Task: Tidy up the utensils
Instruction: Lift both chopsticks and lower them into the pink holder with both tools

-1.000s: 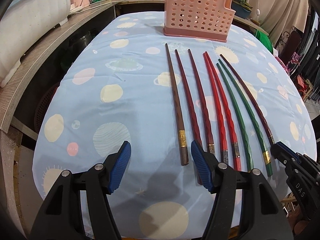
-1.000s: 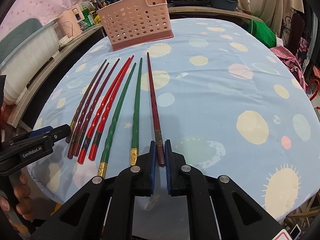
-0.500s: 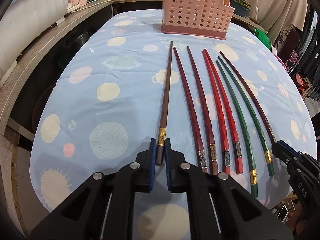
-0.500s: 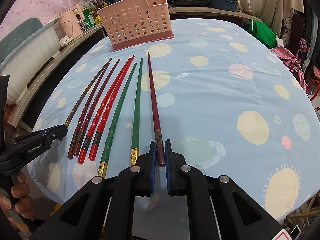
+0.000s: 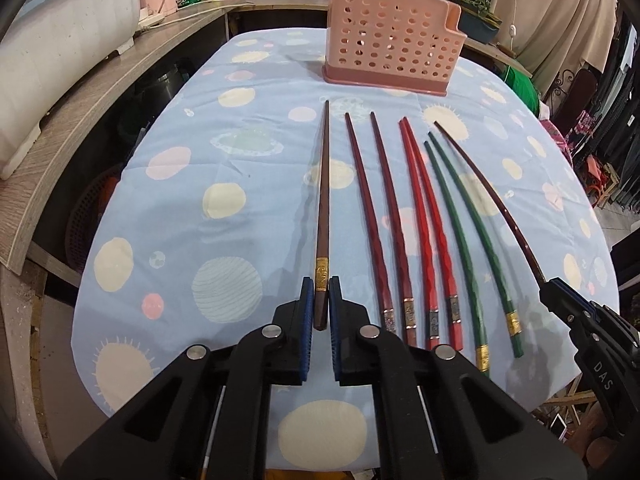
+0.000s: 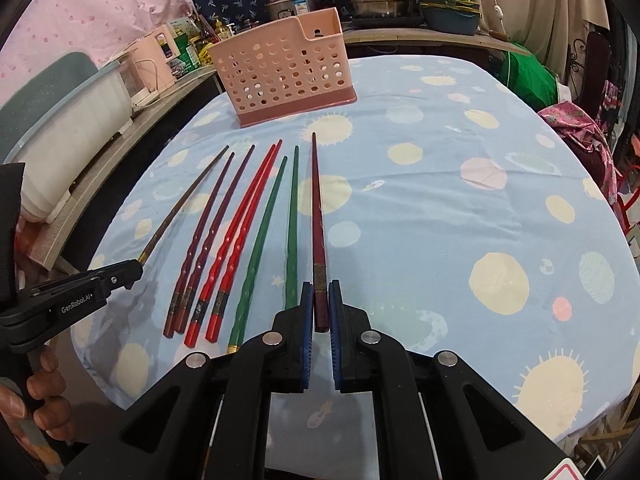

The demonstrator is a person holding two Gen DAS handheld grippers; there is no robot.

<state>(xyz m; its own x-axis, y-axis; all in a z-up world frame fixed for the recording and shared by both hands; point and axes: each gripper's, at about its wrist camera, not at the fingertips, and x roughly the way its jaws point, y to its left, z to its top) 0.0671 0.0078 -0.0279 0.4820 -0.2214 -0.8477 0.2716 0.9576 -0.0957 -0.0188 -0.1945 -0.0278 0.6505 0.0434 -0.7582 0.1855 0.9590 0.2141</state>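
At the table with the planet-print blue cloth, I had both grippers clamped on chopsticks at the same moment. My left gripper was pinching the thick end of the brown chopstick, its blue pads pressed against either side just below the gold band; the stick pointed straight ahead toward the pink perforated utensil basket standing at the far end of the cloth. My right gripper was likewise closed on the butt of the dark maroon chopstick, which ran forward in line with the fingers. From the left wrist view the right gripper showed at the right edge, gripping that same maroon stick.

Between the two held sticks, six more lay side by side on the cloth: a dark red pair, a bright red pair and a green pair, thick ends toward me and tips fanned toward the basket. The green pair sat just beside the maroon stick. From the right wrist view the basket stood well apart from the chopstick tips, and pots and bottles crowded the counter behind it.
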